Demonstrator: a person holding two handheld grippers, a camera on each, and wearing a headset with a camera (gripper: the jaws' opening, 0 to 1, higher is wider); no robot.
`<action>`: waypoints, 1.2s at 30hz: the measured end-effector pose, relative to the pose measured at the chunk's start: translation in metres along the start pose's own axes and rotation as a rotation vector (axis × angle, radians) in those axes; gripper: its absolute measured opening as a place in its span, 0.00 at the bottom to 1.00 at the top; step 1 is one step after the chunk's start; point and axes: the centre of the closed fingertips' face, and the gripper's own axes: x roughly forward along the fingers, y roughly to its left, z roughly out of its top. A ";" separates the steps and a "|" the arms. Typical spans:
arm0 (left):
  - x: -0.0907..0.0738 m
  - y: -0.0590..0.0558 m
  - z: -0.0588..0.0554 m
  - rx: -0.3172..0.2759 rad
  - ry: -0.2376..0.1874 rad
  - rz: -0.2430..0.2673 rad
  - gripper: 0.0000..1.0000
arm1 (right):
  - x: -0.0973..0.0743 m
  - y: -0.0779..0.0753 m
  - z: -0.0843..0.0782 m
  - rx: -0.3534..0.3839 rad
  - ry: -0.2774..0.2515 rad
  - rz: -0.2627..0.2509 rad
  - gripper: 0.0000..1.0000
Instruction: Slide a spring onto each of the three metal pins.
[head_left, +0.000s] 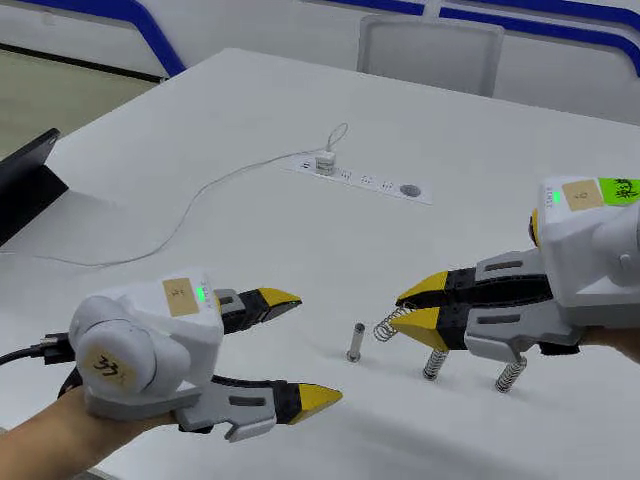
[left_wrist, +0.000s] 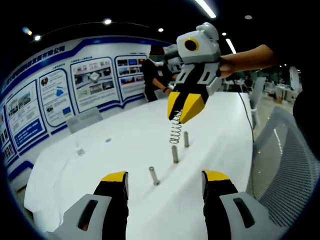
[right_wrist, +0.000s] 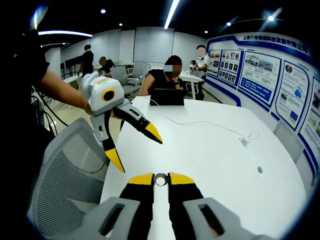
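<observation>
Spring is clamped by one end in the right tongs. It lies close to level, with its free end pointing at the bare pin, just beside it and not over it. The pin stands upright on the tabletop. The second pin and third pin each carry a spring and sit under the right tongs' body. The left tongs are spread wide and hold nothing, on the far side of the bare pin.

This looks like the last of three.

- **Turn and lower:** roll the wrist until the coil hangs plumb with its open end down, centre it over the pin top, then lower.
- **Aim:** the right gripper view looks straight down the spring's bore, so use that to line it up.
- **Grip:** the coil looks soft and likely to bend off line, so approach slowly and don't squeeze harder. Let go only once several turns are over the pin.
- **Pin:** I cannot tell whether the pins are fixed. The left tongs could steady this one if it leans.
- **Clearance:** keep the right tongs' body off the second pin.
</observation>
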 end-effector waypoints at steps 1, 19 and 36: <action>-0.001 0.002 -0.001 -0.006 0.000 0.007 0.63 | 0.001 -0.002 -0.001 0.004 0.003 -0.004 0.11; 0.001 0.010 -0.022 -0.139 -0.001 0.080 0.93 | 0.028 -0.044 -0.022 0.084 0.065 -0.081 0.11; 0.004 -0.001 -0.044 -0.187 0.044 0.057 0.99 | 0.061 -0.051 -0.042 0.119 0.148 -0.072 0.11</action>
